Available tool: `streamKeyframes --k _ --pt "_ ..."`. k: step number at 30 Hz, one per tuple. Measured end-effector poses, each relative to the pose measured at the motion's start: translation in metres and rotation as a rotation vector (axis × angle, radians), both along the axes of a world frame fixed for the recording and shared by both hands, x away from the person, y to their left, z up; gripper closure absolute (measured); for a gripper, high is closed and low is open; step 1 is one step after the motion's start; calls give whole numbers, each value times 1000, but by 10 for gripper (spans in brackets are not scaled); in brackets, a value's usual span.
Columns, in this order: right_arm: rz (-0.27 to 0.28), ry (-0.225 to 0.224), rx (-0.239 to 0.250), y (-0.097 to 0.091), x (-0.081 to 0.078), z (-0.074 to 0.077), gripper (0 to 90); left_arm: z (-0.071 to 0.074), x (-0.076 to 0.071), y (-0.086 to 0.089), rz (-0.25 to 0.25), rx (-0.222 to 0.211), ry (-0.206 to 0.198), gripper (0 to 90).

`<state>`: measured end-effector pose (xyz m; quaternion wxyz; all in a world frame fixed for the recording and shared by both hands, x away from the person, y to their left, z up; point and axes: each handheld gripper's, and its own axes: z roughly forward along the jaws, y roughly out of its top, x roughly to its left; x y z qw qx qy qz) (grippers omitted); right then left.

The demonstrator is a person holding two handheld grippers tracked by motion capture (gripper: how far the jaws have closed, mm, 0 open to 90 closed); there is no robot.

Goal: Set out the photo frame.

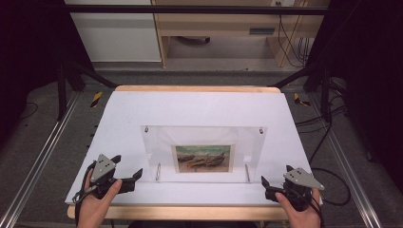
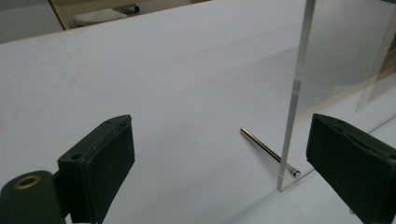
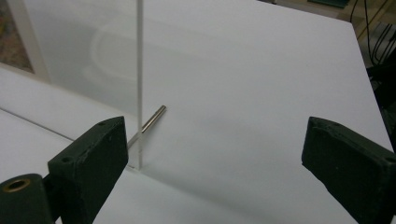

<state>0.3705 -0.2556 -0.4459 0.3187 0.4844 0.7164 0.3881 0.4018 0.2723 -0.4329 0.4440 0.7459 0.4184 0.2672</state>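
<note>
The clear acrylic photo frame (image 1: 204, 153) stands upright near the middle of the white table (image 1: 123, 118), a little toward the near edge, with a small painting of boats (image 1: 203, 158) held in its lower centre. 2 small metal fittings sit at its top corners, and 2 thin metal pins prop it at the bottom: the left pin (image 1: 158, 172) and the right pin (image 1: 247, 173). In the left gripper view the frame's left edge (image 2: 293, 100) rises between the jaws, nearer the right one, with a pin (image 2: 268, 151) passing through its base. In the right gripper view the frame's right edge (image 3: 138, 84) stands just beside the left jaw, a pin (image 3: 152, 120) behind it. The left gripper (image 1: 127, 177) rests at the near left of the table, jaws apart, close to the frame's lower left corner. The right gripper (image 1: 271, 186) sits at the near right, jaws also apart, close to the lower right corner. Neither touches the frame.
</note>
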Motion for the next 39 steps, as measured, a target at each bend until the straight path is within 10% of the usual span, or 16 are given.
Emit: streamKeyframes --k 19,39 --pt "-23 67 -20 -5 52 -4 96 -3 61 5 45 88 21 86" --pt "-71 165 19 -23 124 -17 119 -24 130 13 102 81 88 108"
